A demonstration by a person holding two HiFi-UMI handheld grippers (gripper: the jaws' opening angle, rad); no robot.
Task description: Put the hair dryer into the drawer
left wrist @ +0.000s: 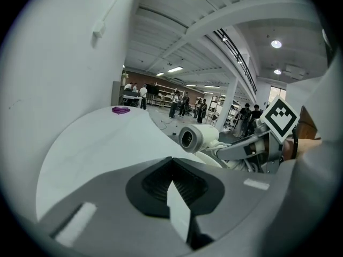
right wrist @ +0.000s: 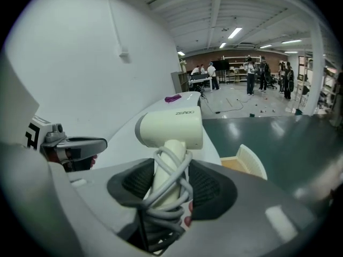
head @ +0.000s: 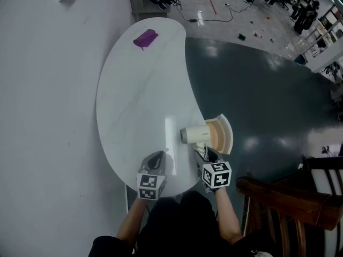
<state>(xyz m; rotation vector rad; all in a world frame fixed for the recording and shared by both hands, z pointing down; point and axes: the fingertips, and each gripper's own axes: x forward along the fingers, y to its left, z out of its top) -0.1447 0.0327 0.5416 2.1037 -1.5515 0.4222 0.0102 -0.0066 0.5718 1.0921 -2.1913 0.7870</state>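
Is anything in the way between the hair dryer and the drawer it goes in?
Nothing visible is. The right gripper holds the hair dryer by its handle right beside the open drawer, with no object between them. The left gripper is on the other side, shut and empty.

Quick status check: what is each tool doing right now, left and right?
Left tool: closed, nothing in it.
Right tool: closed on the hair dryer, gripping it by its handle.
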